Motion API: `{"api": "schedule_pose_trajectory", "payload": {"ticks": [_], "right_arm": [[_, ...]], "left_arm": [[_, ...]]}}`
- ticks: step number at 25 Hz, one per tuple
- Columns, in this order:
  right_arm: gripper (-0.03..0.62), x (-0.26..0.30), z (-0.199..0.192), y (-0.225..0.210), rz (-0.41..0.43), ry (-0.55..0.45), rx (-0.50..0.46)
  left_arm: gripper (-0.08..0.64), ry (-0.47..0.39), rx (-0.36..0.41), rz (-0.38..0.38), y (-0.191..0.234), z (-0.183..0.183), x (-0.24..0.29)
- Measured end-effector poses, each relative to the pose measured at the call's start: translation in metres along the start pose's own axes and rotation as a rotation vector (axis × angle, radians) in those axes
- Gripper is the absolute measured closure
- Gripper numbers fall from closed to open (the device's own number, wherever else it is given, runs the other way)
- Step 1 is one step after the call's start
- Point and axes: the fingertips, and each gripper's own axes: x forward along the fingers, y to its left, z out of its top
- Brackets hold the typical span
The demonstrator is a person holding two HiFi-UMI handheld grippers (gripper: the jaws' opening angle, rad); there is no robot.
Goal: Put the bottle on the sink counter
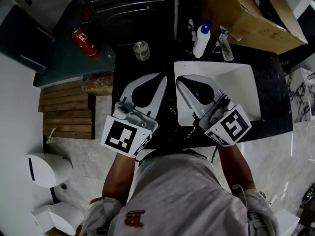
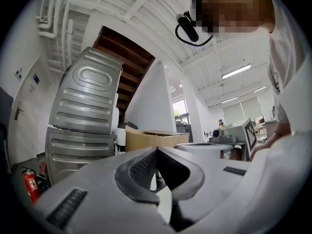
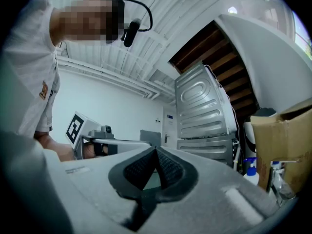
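Observation:
A white bottle with a blue cap [image 1: 202,39] stands upright at the back of the dark sink counter [image 1: 275,95], left of the faucet [image 1: 225,47]. In the right gripper view the bottle [image 3: 251,172] shows low at the right. My left gripper [image 1: 164,75] hangs over the counter left of the white basin [image 1: 243,85]; its jaws are shut with nothing between them [image 2: 156,150]. My right gripper [image 1: 178,78] sits over the basin's left part, also shut and empty [image 3: 156,149]. Both are well short of the bottle.
A small glass jar [image 1: 141,50] stands on the counter's back left. A large cardboard box [image 1: 251,14] lies behind the faucet. Grey metal appliance panels [image 1: 133,4] stand behind the counter. A red fire extinguisher [image 1: 84,41] and wooden slats [image 1: 66,109] are on the floor at left.

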Motion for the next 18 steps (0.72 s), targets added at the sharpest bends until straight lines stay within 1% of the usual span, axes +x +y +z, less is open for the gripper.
{"api": "schedule_pose_trajectory", "payload": {"ticks": [18], "right_arm": [[0.592,-0.0049,0.0040,0.0054,0.004,-0.007,0.003]], "left_arm": [[0.558,0.010,-0.013,0.010,-0.0057,-0.0008,-0.0088]]}}
